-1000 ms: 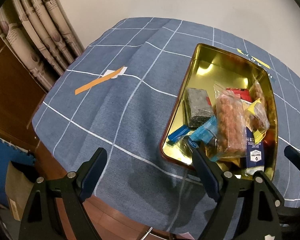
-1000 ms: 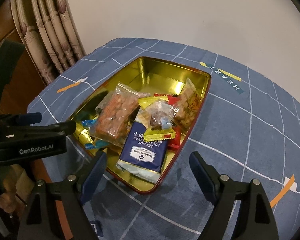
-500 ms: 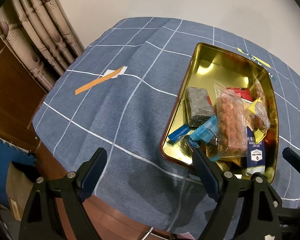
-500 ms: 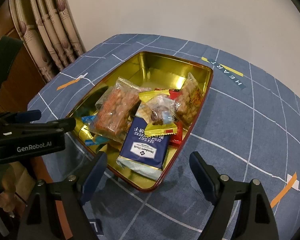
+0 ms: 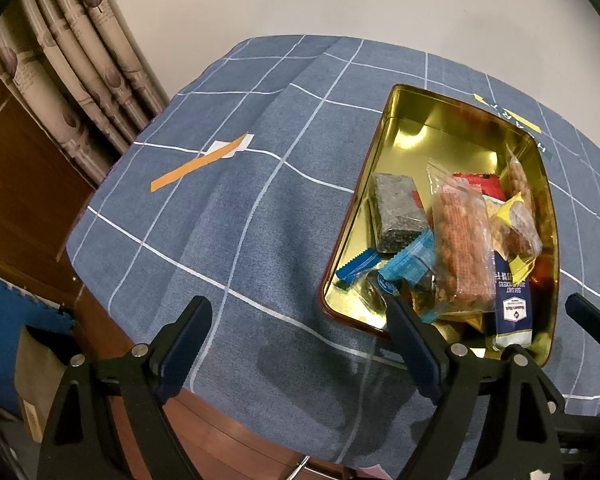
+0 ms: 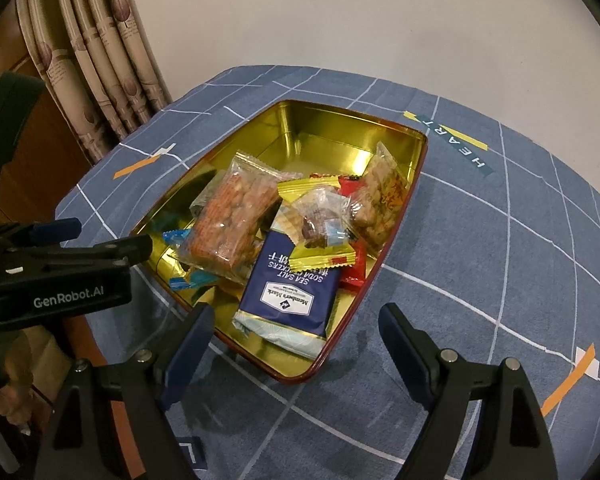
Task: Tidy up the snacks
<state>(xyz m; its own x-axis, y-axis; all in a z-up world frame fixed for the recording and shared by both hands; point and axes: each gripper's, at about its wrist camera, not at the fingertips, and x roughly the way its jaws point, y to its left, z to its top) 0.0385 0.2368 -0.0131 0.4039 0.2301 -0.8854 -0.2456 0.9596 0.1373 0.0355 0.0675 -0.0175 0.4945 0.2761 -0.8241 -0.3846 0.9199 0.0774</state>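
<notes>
A gold metal tray [image 5: 440,132] [image 6: 324,140] sits on the blue checked tablecloth and holds several snack packets. Among them are a clear bag of orange nuts [image 6: 232,224] [image 5: 460,244], a dark blue cracker pack [image 6: 290,288] [image 5: 512,308], a yellow-edged candy [image 6: 320,224], a red packet [image 6: 354,258], a dark seaweed bar [image 5: 396,210] and light blue wafers [image 5: 408,262]. My left gripper [image 5: 300,320] hangs open over the cloth left of the tray's near corner, empty. My right gripper [image 6: 294,320] stands open above the tray's near end, over the cracker pack, empty.
The table's left edge [image 5: 100,276] drops to a wooden cabinet and a blue mat. Curtains [image 6: 100,64] hang at the back left before a white wall. Orange tape marks lie on the cloth [image 5: 198,164] [image 6: 568,384]. The left gripper's body [image 6: 60,272] fills the right wrist view's left side.
The right wrist view has drifted slightly, with the tray sitting a little lower and nearer. Both grippers stay open and no snack has moved.
</notes>
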